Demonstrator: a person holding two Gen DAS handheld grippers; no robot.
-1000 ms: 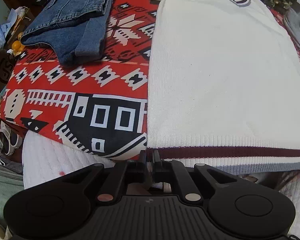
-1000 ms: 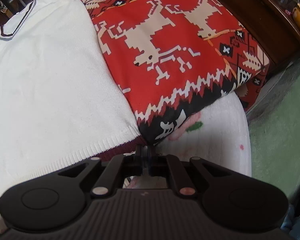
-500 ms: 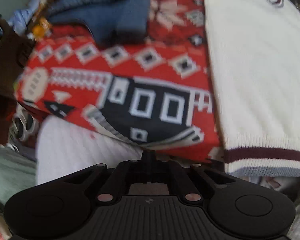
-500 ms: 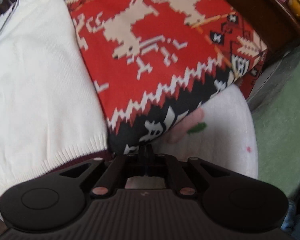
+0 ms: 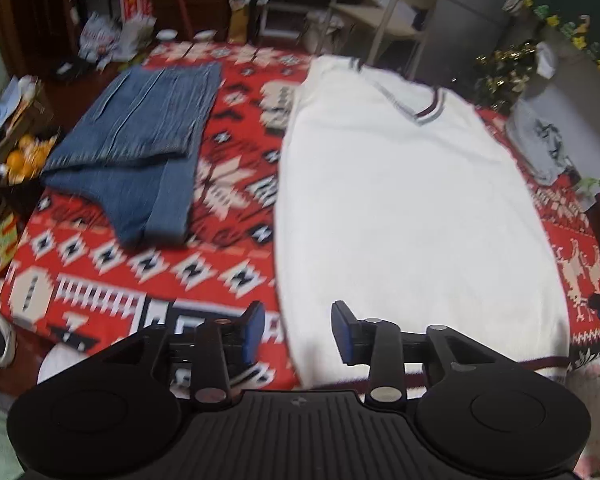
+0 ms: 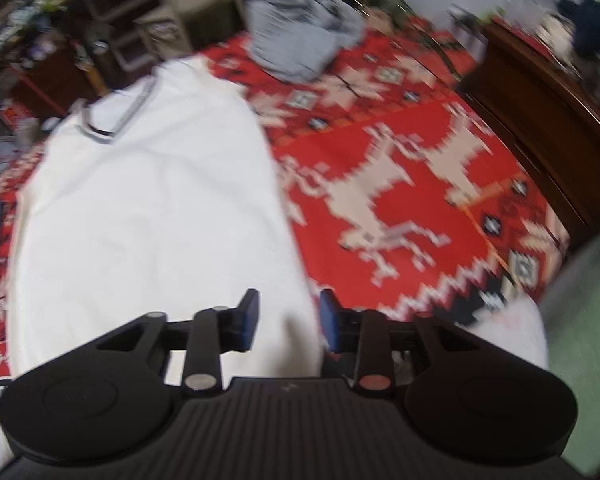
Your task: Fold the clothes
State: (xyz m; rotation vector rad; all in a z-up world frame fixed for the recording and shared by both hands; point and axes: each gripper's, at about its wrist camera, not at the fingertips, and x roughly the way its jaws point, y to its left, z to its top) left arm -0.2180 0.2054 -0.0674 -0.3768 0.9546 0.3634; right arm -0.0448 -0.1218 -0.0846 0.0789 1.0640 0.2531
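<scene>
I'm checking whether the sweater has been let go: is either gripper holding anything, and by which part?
Nothing is held. The left gripper and right gripper are both opening, with no cloth pinched between the jaws; the white sweater lies flat on the red blanket below them.

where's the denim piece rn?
Left wrist view, upper left: the folded denim lies on the red patterned blanket, left of the white sweater and apart from it. The right wrist view shows only a blurred sliver.

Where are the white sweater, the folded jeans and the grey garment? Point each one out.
white sweater point(image 5: 404, 208): left wrist view, middle of its front.
folded jeans point(image 5: 148, 128): left wrist view, top folded layer.
grey garment point(image 6: 300, 44): right wrist view, middle of the crumpled heap.
</scene>
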